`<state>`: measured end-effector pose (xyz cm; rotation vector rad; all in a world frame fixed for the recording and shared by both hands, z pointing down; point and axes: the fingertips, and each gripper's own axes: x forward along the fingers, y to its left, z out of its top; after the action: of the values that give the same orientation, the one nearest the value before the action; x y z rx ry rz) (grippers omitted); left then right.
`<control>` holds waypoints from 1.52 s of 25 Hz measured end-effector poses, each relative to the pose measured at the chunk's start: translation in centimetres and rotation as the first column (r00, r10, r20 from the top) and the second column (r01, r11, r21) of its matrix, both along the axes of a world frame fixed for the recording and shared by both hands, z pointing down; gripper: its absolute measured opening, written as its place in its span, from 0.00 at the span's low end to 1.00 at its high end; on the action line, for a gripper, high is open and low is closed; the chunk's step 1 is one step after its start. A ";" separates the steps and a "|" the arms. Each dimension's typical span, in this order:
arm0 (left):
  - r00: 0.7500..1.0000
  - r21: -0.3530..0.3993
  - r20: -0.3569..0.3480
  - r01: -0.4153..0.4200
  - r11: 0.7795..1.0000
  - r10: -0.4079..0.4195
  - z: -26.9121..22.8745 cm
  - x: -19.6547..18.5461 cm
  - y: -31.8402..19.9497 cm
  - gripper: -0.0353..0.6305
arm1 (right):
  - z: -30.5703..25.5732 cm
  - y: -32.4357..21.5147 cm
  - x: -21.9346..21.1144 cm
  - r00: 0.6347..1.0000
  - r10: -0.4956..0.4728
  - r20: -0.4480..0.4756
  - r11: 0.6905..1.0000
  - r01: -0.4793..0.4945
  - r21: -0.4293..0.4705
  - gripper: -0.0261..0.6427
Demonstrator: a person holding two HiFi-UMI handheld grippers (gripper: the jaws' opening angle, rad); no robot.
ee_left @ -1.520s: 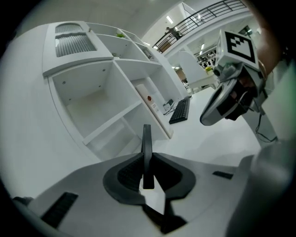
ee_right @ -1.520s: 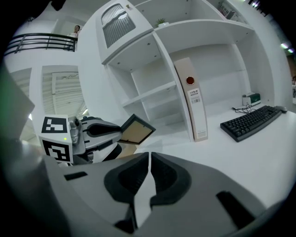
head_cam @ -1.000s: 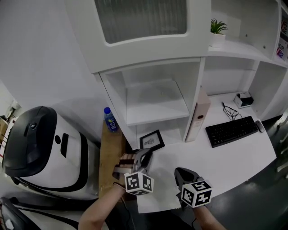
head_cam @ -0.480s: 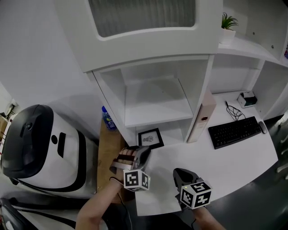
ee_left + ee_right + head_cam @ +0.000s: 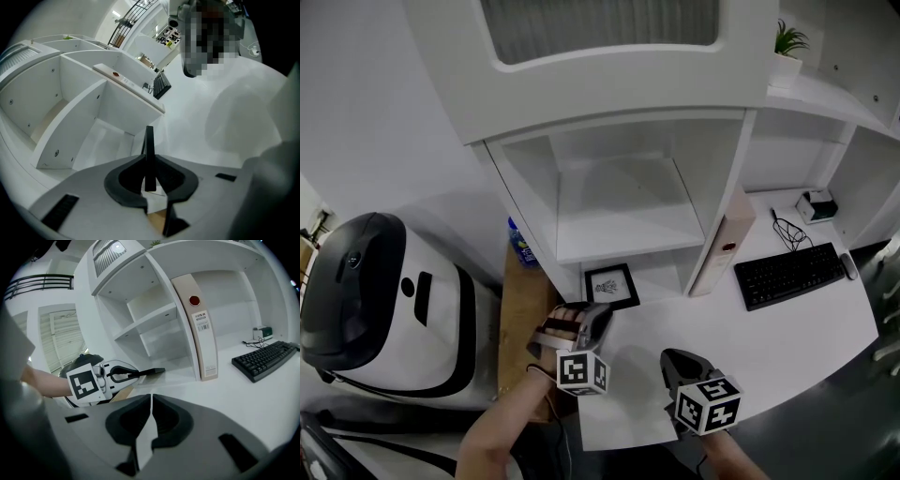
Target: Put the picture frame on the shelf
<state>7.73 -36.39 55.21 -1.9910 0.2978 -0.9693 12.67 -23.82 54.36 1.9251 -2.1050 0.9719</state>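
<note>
The black picture frame [image 5: 612,286] with a white print hangs almost flat just above the desk, in front of the shelf unit's bottom opening. My left gripper [image 5: 592,323] is shut on its near edge. In the left gripper view the frame [image 5: 149,152] stands edge-on between the jaws [image 5: 150,180]. The right gripper view shows the frame [image 5: 149,372] sticking out of the left gripper [image 5: 119,376] toward the white shelf [image 5: 154,315]. My right gripper [image 5: 680,361] hovers over the desk's front edge, its jaws [image 5: 151,416] shut with nothing between them. The middle shelf board [image 5: 623,234] is bare.
A beige binder [image 5: 727,246] leans against the shelf's right upright. A black keyboard [image 5: 792,275] and a small device with a cable [image 5: 814,206] lie on the desk [image 5: 769,328] to the right. A blue bottle [image 5: 520,246] stands on a wooden side table [image 5: 520,319] beside a white-and-black machine [image 5: 384,309].
The left gripper and the frame have edged a little forward toward the shelf's bottom opening. The right gripper has stayed in place.
</note>
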 end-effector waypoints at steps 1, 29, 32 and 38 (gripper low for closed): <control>1.000 0.001 0.004 -0.002 1.000 0.002 0.3 0.0 0.1 0.14 | 0.1 0.0 0.0 1.000 0.000 0.000 1.000 0.000 -0.003 0.04; 0.995 -0.001 0.077 0.066 0.998 -0.066 5.4 -1.9 -1.3 0.16 | 1.1 0.5 0.0 1.000 -0.007 0.000 0.999 0.007 -0.032 0.04; 0.994 -0.007 0.083 0.074 0.997 -0.073 5.7 -1.8 -1.6 0.16 | 1.1 0.5 0.1 1.000 -0.005 -0.001 0.999 0.005 -0.034 0.04; 0.991 -0.024 0.098 0.097 0.995 -0.094 6.6 -1.9 -2.1 0.16 | 1.3 0.6 0.5 1.000 -0.003 -0.007 0.999 0.003 -0.040 0.04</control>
<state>5.87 -38.52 61.84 -1.9626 0.3295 -1.1333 13.19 -23.25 55.71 1.9035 -2.0675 0.9973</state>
